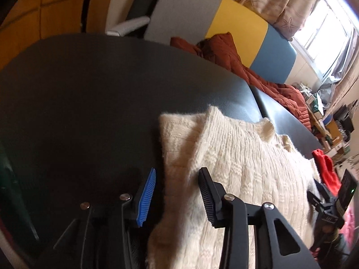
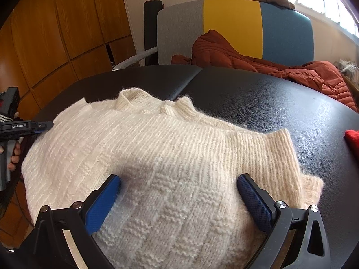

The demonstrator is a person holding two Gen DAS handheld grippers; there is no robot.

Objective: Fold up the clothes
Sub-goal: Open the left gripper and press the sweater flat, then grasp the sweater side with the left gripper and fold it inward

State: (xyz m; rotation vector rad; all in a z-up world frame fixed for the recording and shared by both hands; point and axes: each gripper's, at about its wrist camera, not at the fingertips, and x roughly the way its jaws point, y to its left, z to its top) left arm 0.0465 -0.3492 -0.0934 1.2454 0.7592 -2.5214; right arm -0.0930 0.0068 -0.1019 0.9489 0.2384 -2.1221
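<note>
A cream knitted sweater lies flat on the black padded table, collar toward the far side and a folded sleeve along its left edge. My left gripper is open at that left edge, its blue pad over the table and its black pad over the knit, neither pressing on it. In the right wrist view, my right gripper stands wide open just above the middle of the sweater, holding nothing. The left gripper shows at the sweater's left side, held by a person's hand.
A red garment lies on the table right of the sweater. A rust quilted jacket is draped behind the table's far edge against a grey, yellow and blue chair back. Wooden cabinets stand at the left.
</note>
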